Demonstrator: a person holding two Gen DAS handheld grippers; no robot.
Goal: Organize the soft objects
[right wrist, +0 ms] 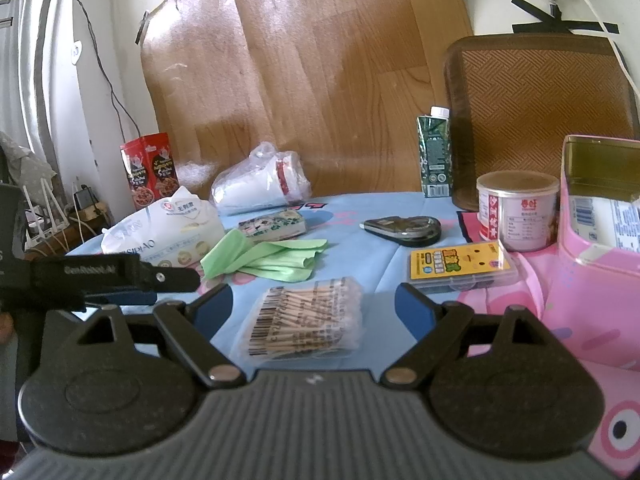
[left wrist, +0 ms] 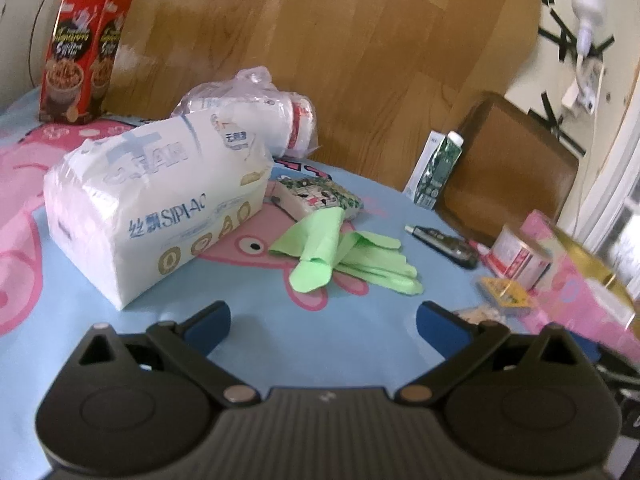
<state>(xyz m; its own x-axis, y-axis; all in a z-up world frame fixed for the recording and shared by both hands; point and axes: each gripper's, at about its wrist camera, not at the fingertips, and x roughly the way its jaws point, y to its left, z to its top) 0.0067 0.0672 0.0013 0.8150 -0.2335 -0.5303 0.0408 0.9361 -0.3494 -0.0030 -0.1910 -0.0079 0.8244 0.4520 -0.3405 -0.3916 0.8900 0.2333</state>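
A white tissue pack lies on the cartoon tablecloth, left of centre. Green rubber gloves lie beside it, with a small printed tissue packet behind them. My left gripper is open and empty, a little short of the gloves. In the right wrist view the gloves, tissue pack and small packet lie further back. My right gripper is open, with a bag of cotton swabs lying between its fingers. The left gripper's finger shows at left.
A bagged stack of paper cups, a red snack box, a green carton, a tape dispenser, a yellow card case, a tin can and a pink open box stand around. A wooden board leans behind.
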